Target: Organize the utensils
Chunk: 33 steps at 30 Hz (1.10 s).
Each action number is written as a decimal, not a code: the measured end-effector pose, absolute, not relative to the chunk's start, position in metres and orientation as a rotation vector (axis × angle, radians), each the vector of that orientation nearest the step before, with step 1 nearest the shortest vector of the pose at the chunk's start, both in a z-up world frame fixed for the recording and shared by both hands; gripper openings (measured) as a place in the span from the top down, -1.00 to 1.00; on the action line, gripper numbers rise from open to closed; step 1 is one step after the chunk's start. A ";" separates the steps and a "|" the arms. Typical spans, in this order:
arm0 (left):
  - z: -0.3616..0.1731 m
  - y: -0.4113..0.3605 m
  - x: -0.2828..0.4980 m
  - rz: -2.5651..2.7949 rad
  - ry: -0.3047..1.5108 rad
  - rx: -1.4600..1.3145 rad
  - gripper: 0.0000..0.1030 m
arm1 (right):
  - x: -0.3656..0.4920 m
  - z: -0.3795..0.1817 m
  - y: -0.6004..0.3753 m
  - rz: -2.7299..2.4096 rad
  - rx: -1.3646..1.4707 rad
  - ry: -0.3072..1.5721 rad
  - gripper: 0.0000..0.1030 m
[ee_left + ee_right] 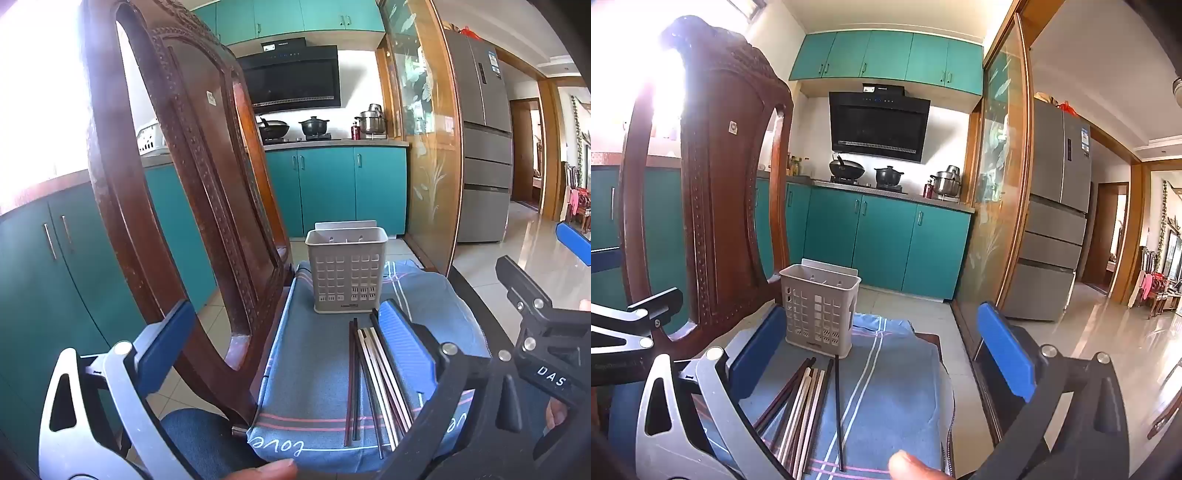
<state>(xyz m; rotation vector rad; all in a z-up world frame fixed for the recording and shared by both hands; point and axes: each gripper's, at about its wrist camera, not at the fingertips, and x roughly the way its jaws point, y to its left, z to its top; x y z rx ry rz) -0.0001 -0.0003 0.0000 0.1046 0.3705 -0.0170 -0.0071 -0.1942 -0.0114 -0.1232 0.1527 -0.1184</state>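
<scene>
Several chopsticks (373,384), dark and pale, lie side by side on a blue towel (314,369) over a chair seat. A grey perforated utensil holder (347,269) stands upright at the towel's far end and looks empty. My left gripper (284,350) is open and empty; its right finger sits just right of the chopsticks. In the right wrist view the chopsticks (805,406) lie near the left finger, with the holder (820,306) beyond. My right gripper (882,354) is open and empty above the towel (894,387).
A carved wooden chair back (177,177) rises at the left, close to the holder. The seat's right edge drops to a tiled floor (1108,332). Teal cabinets, a stove and a fridge stand far behind. The right gripper's body (543,332) shows at the right.
</scene>
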 end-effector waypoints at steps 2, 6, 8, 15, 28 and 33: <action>0.000 0.000 0.001 -0.017 0.374 0.105 -0.93 | -0.007 -0.012 -0.194 -0.118 -0.119 0.154 -0.95; -0.001 0.000 0.002 -0.018 0.381 0.106 -0.93 | -0.008 -0.012 -0.195 -0.114 -0.117 0.149 -0.95; -0.001 0.001 0.004 -0.016 0.383 0.107 -0.93 | -0.008 -0.012 -0.195 -0.113 -0.116 0.147 -0.95; 0.003 -0.002 0.003 -0.018 0.376 0.109 -0.93 | -0.008 -0.017 -0.195 -0.115 -0.113 0.143 -0.95; 0.002 -0.002 0.000 -0.017 0.368 0.108 -0.93 | -0.013 -0.010 -0.193 -0.108 -0.114 0.133 -0.95; 0.002 -0.001 -0.002 -0.018 0.365 0.108 -0.93 | -0.014 -0.010 -0.193 -0.105 -0.113 0.123 -0.95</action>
